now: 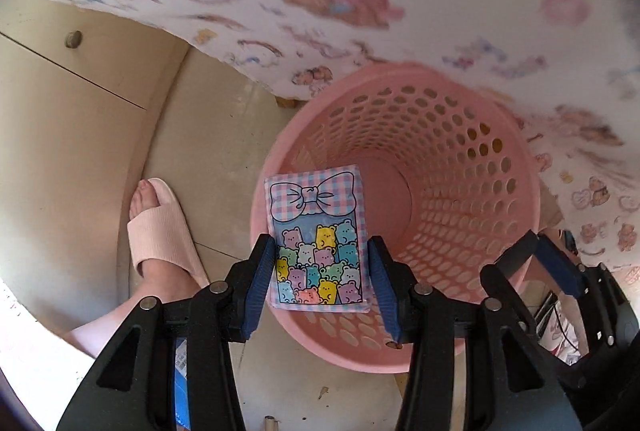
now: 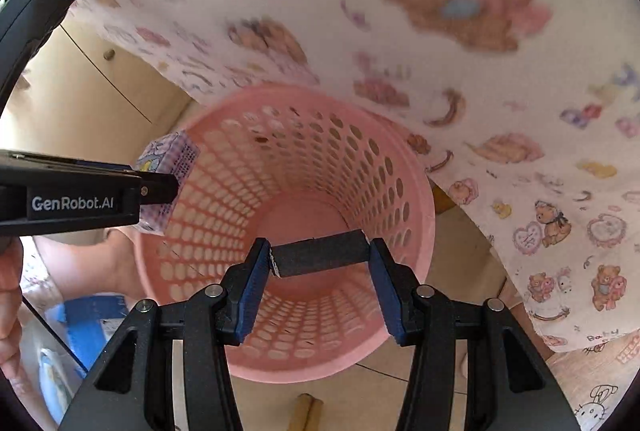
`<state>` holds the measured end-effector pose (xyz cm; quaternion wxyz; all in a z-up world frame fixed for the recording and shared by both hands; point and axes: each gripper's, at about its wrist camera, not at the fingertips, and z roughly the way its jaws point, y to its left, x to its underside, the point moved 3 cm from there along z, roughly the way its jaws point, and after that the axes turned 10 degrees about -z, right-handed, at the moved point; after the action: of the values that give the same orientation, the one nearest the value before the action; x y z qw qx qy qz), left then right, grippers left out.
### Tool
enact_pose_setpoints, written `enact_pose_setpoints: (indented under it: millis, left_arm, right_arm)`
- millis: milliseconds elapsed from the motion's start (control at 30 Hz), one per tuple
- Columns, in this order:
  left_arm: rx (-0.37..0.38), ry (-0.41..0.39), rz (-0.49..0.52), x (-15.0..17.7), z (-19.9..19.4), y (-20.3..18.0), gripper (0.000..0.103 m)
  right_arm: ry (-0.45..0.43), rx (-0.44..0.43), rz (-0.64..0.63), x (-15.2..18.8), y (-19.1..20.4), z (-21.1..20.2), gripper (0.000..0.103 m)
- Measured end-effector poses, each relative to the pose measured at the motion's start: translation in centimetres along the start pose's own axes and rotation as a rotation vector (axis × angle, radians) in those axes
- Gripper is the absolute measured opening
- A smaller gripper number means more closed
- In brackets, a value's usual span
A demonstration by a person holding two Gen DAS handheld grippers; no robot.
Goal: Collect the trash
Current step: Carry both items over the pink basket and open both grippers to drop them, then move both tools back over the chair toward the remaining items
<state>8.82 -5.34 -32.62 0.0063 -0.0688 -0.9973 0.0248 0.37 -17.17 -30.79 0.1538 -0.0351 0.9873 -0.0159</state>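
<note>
Jaws of the left gripper [image 1: 322, 273], faced with ribbed blue pads, are clamped on the sides of a flat rectangular packet [image 1: 318, 241] printed with pastel gingham, a bow and rows of cartoon bears. Jaws of the right gripper [image 2: 320, 273] are clamped on the ends of a dark, matte, oblong block [image 2: 320, 255] with one chipped pale edge. Both items hang above the open mouth of a round pink plastic basket [image 2: 416, 167], its tapering wall pierced by rows of oval holes. Behind the basket's far side drapes a white cloth [image 2: 460, 79] printed with bears and hearts. Left of the basket, a ribbed pink slipper [image 1: 160, 231] rests on beige tile.
</note>
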Motion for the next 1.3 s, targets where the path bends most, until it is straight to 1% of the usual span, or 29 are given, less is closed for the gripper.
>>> enact_pose_setpoints:
  millis: [100, 200, 233, 300, 400, 567, 633, 700, 767, 900, 967, 1033, 1100, 1133, 1200, 1267, 1300]
  left_arm:
    - [0.006, 0.003, -0.006, 0.0, 0.4, 0.1, 0.049]
    - [0.005, 0.0, -0.011, -0.1, 0.6, 0.1, 0.048]
    - [-0.005, -0.001, -0.01, -0.1, 0.7, 0.1, 0.05]
    - [-0.016, 0.004, -0.015, -0.1, 0.8, 0.2, 0.069]
    - [-0.018, 0.002, -0.032, -0.2, 0.8, 0.6, 0.069]
    - [-0.049, 0.016, -0.045, 0.1, 0.6, 1.3, 0.069]
    - [-0.062, 0.009, -0.052, 0.4, 0.3, 1.6, 0.069]
    - [-0.082, -0.01, -0.034, 0.7, -0.3, 1.7, 0.068]
    - [-0.099, -0.045, -0.031, 0.8, -1.3, 1.9, 0.068]
    - [-0.103, -0.123, -0.033, 1.2, -4.5, 2.2, 0.068]
    - [-0.132, -0.194, -0.03, 1.4, -6.6, 2.4, 0.069]
    - [-0.161, -0.274, -0.033, 1.7, -9.0, 2.4, 0.074]
    - [-0.145, -0.346, -0.038, 1.7, -11.5, 2.4, 0.081]
    - [-0.128, -0.382, -0.041, 1.8, -12.9, 2.4, 0.083]
    - [-0.09, -0.451, -0.042, 1.9, -15.6, 2.1, 0.089]
    - [-0.063, -0.523, -0.016, 2.3, -18.1, 1.8, 0.093]
    - [-0.048, -0.562, 0.002, 2.5, -19.2, 1.5, 0.094]
  right_arm:
    - [0.006, 0.004, -0.013, 0.4, -0.1, 0.2, 0.053]
    - [0.01, 0.008, -0.019, 0.5, 0.1, 0.4, 0.053]
    - [0.016, 0.006, -0.02, 0.5, 0.1, 0.5, 0.053]
    - [0.033, -0.009, -0.018, 0.6, -0.1, 1.1, 0.054]
    - [0.051, -0.012, -0.018, 1.0, 0.0, 2.1, 0.068]
    - [0.06, 0.003, -0.043, 1.3, 0.2, 2.2, 0.069]
    - [0.061, 0.015, -0.044, 1.2, 0.2, 2.3, 0.069]
    - [0.065, 0.019, -0.036, 1.2, 0.2, 2.3, 0.069]
    - [0.065, 0.016, -0.021, 1.4, 0.0, 1.9, 0.069]
    - [0.052, 0.024, -0.014, 1.5, -0.4, 0.6, 0.069]
    - [0.035, 0.034, -0.02, 1.3, -0.4, -0.5, 0.069]
    - [0.023, 0.039, -0.021, 1.1, -0.4, -1.9, 0.069]
    - [0.005, 0.009, -0.027, 0.7, -0.2, -3.6, 0.069]
    - [-0.007, 0.004, -0.038, 0.6, -0.1, -4.6, 0.069]
    - [-0.038, 0.026, -0.072, 0.1, 0.2, -6.7, 0.069]
    - [-0.087, 0.047, -0.106, -0.4, 0.4, -9.1, 0.073]
    - [-0.115, 0.062, -0.115, -0.5, 0.5, -10.4, 0.078]
